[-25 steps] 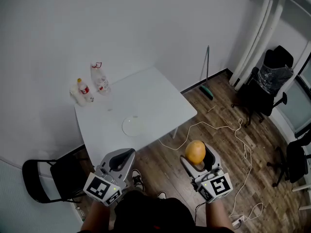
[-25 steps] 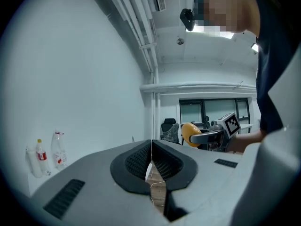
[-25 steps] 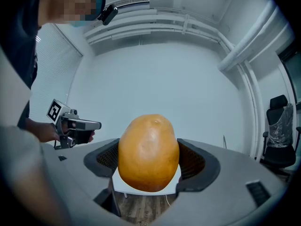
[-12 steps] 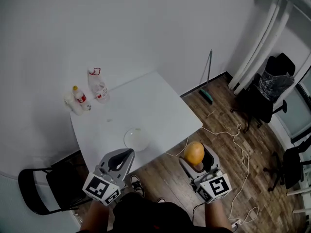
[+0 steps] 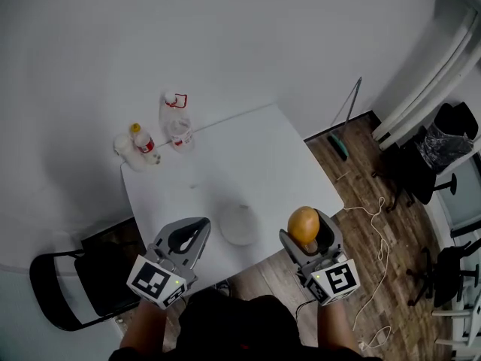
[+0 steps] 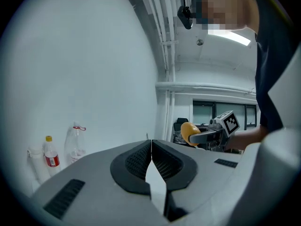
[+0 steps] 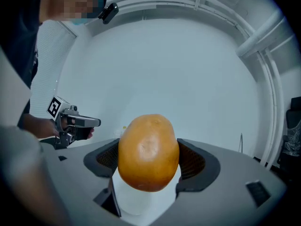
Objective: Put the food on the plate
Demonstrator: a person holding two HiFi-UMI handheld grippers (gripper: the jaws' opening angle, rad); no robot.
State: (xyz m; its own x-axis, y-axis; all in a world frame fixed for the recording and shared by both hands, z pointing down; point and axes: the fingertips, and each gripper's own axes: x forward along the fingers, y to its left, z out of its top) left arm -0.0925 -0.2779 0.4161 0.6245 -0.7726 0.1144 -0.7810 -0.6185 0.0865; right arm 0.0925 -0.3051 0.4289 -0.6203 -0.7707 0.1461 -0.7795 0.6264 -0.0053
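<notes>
No print is legible; the red label on the small bottle (image 5: 146, 144) at the table's (image 5: 248, 164) far-left corner is too small.

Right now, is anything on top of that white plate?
Nothing: the plate looks bare. The orange food is clamped in the right gripper beside it. The tabletop beneath it is hidden.

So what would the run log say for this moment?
right tool: shut on orange food | left tool: shut, empty | plate: bare, on white table | food not yet on plate
</notes>
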